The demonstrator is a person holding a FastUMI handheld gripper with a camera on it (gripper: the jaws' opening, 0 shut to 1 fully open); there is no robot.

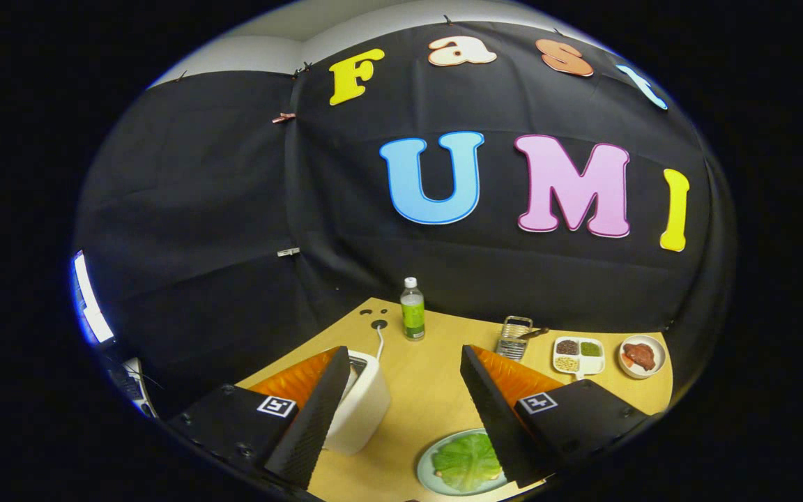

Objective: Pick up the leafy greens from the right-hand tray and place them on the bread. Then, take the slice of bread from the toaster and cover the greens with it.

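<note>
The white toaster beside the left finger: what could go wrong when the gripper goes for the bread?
1. The open gripper sits close to the white toaster; the left finger may bump it.
2. The green leaf lies loose on the pale round plate under the right finger, which could drag it off.

My gripper [401, 362] hangs open above the wooden table [429, 390]: toaster [360, 411] by its left finger, the plate's [426, 467] leafy greens [468, 460] nearer its right.
</note>
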